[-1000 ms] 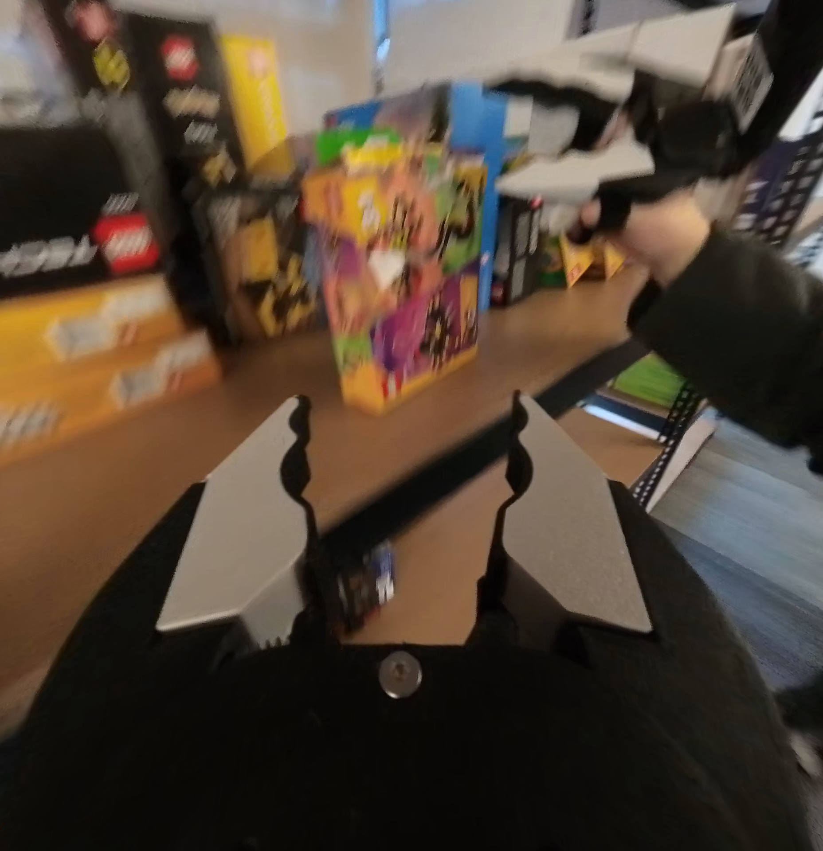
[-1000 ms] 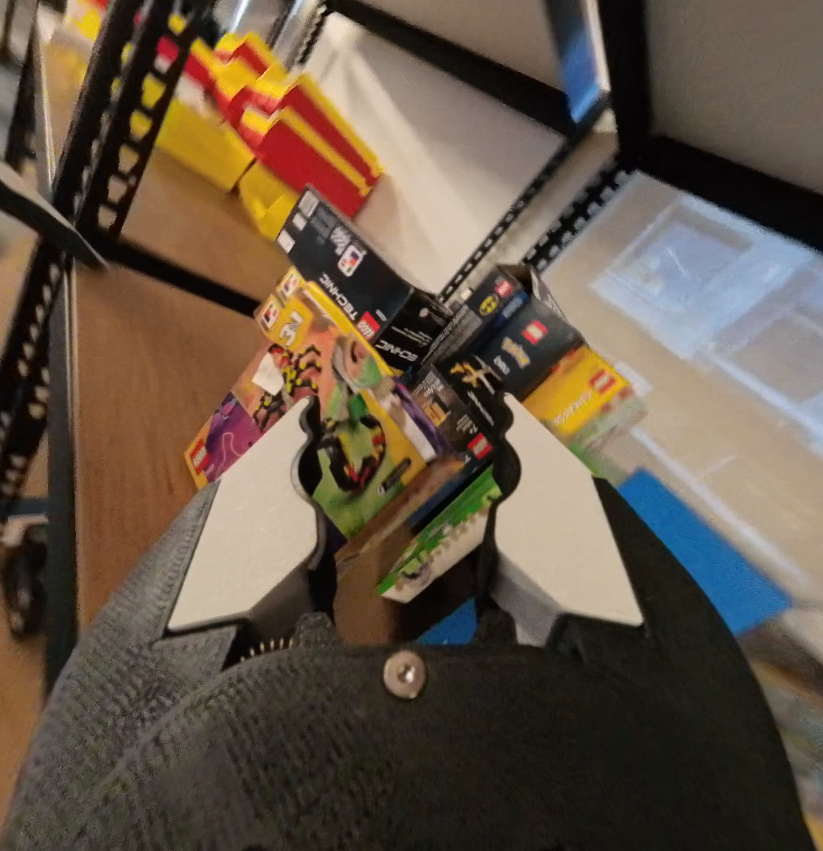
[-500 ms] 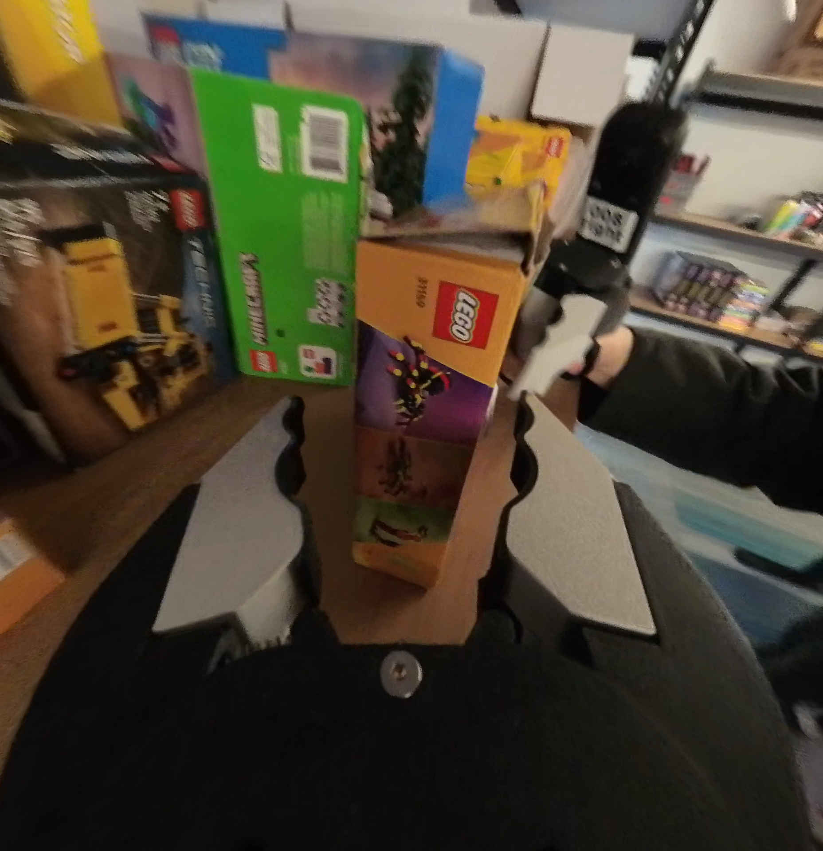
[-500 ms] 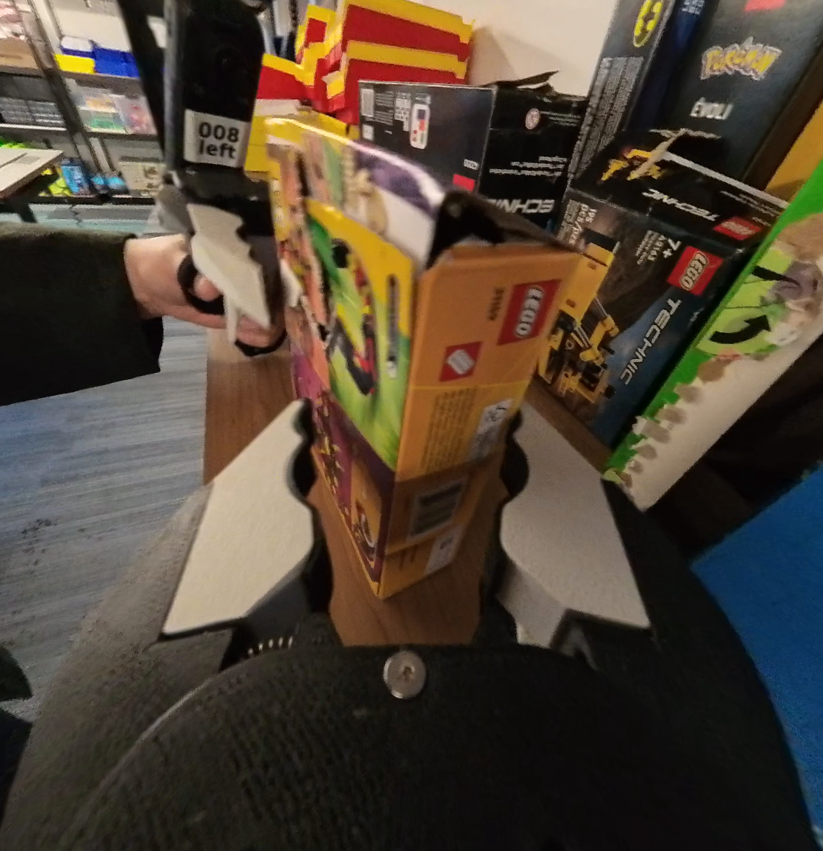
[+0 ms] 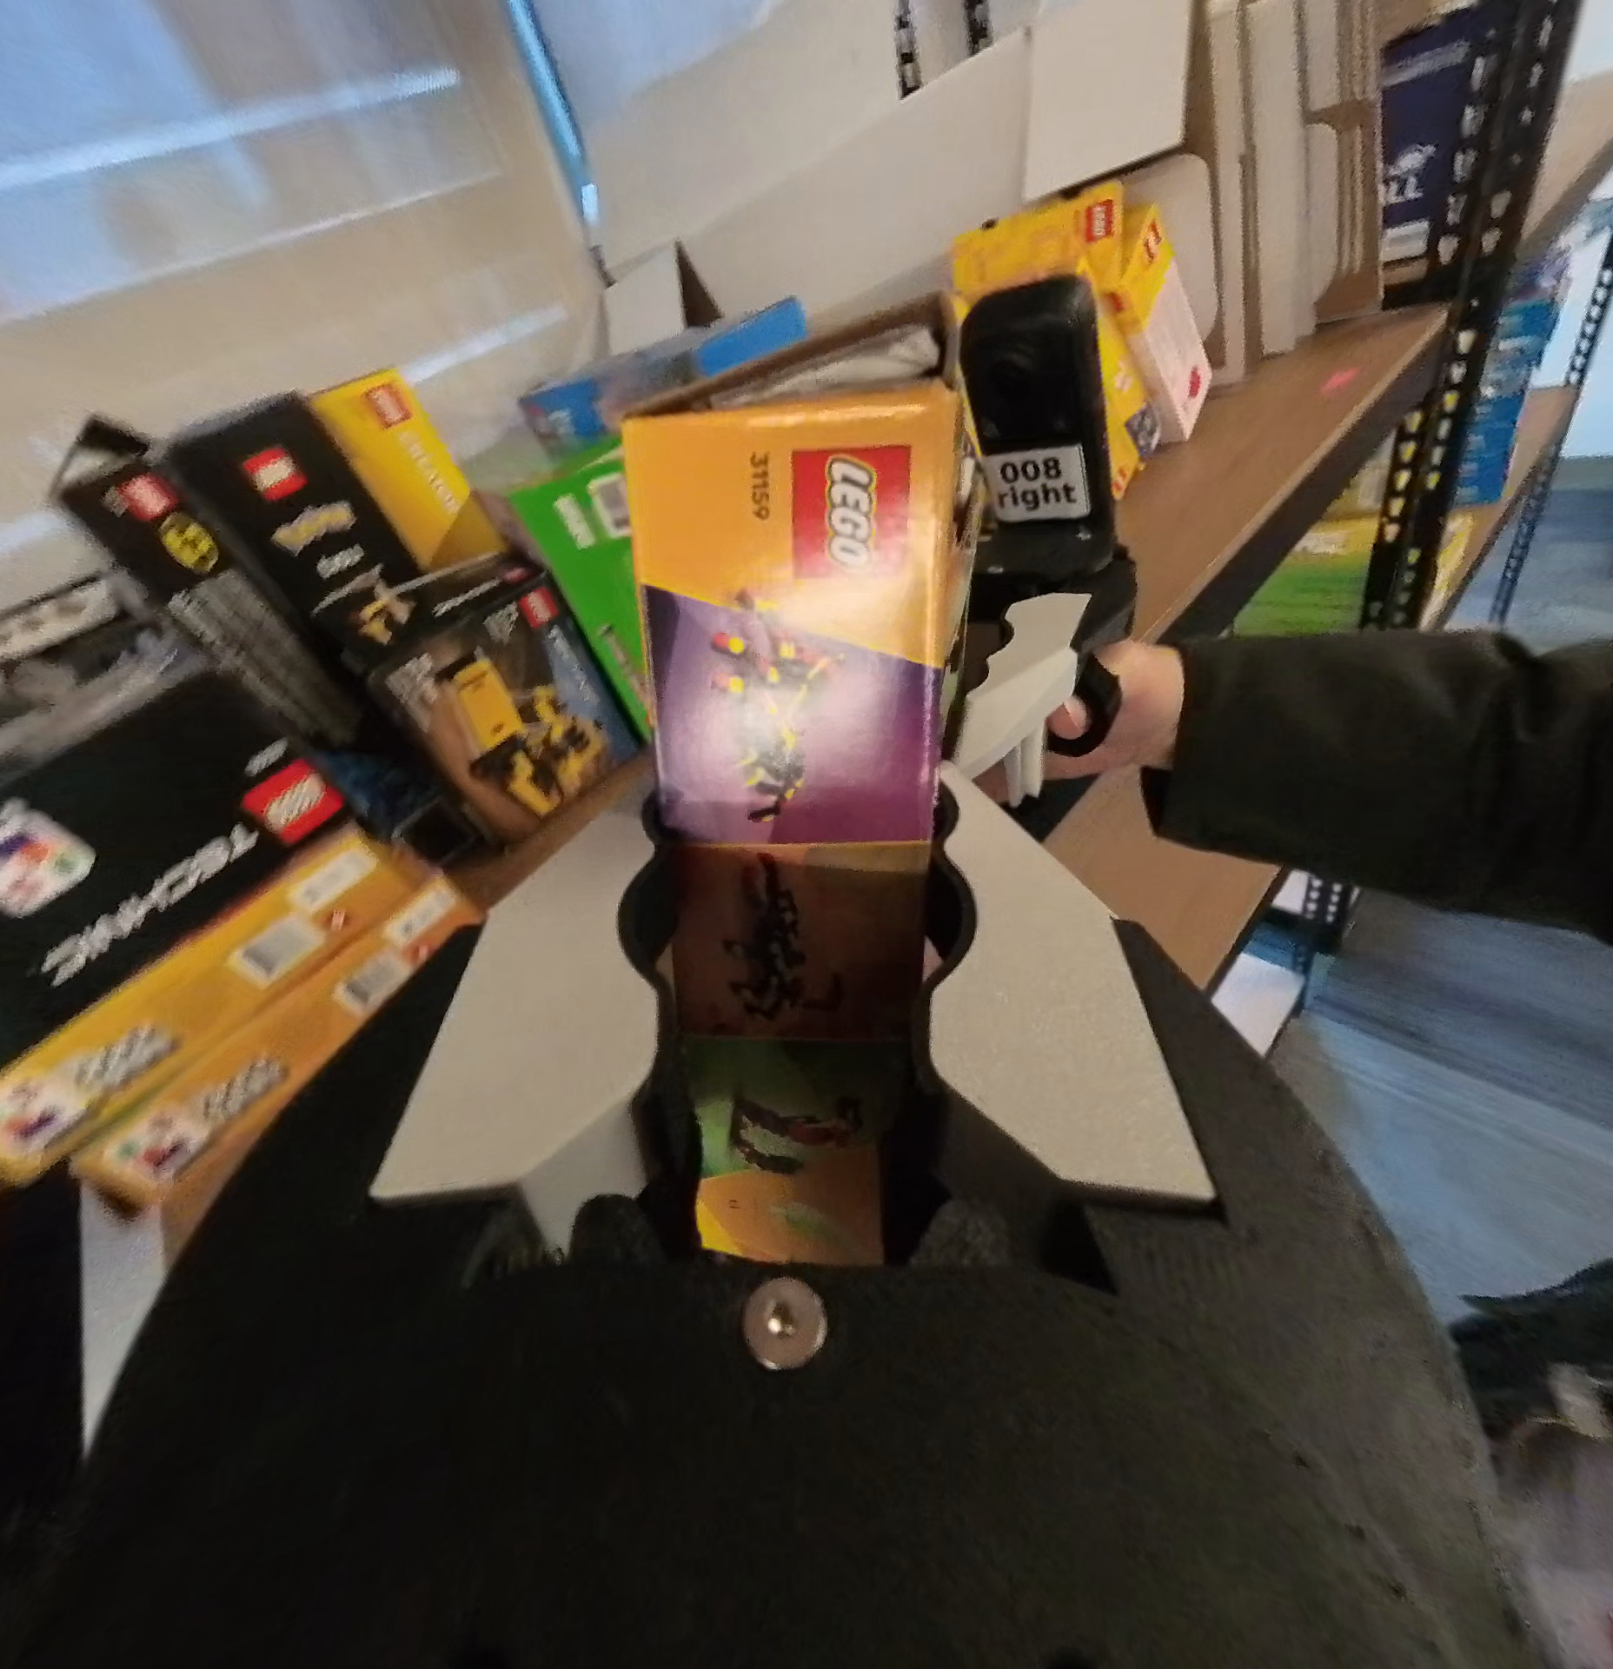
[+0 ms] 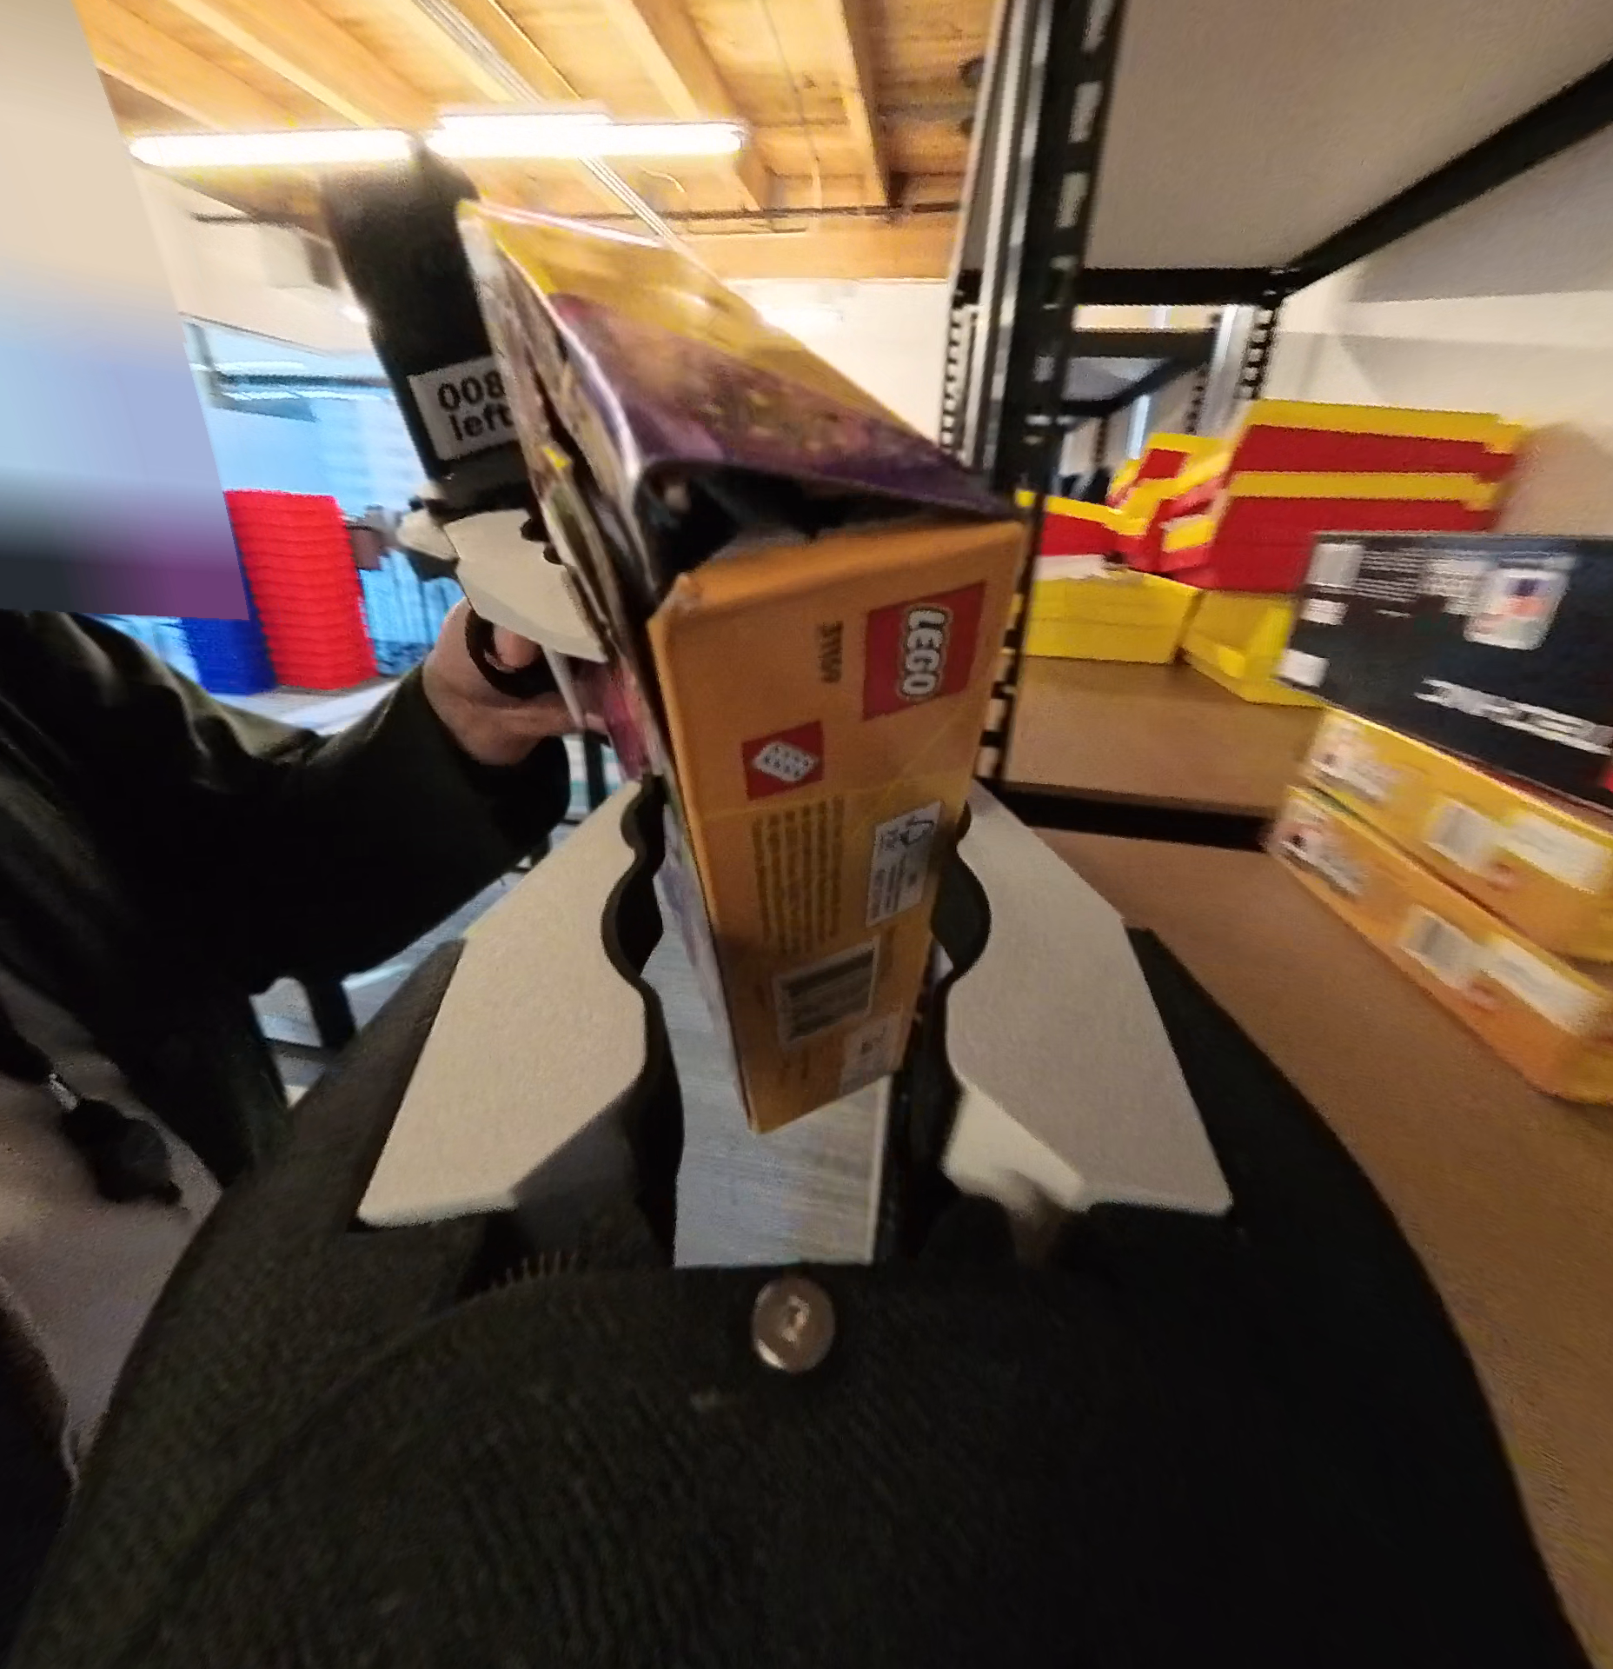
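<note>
An orange and purple toy box (image 5: 789,632) is held upright between both grippers, clear of the wooden shelf (image 5: 1236,542). Its top flap looks open. My left gripper (image 5: 798,804) is shut on one narrow end of the box, with a finger pressed against each side. My right gripper (image 6: 807,804) is shut on the opposite narrow end (image 6: 830,768). The right gripper also shows in the left wrist view (image 5: 1033,668), behind the box, held by a hand in a dark sleeve. The left gripper also shows in the right wrist view (image 6: 505,587), beyond the box.
Black toy boxes (image 5: 270,578), a green box (image 5: 586,542) and flat yellow boxes (image 5: 198,1002) crowd the shelf on the left. A black shelf post (image 6: 1020,433) stands just behind the box. Stacked yellow boxes (image 6: 1462,912) and red and yellow bins (image 6: 1327,506) lie to the right. There is about 5 cm between the tips of the two grippers.
Both grippers have closed in from opposite ends and shut on the orange box. The box has come up off the shelf and away from the other boxes.
</note>
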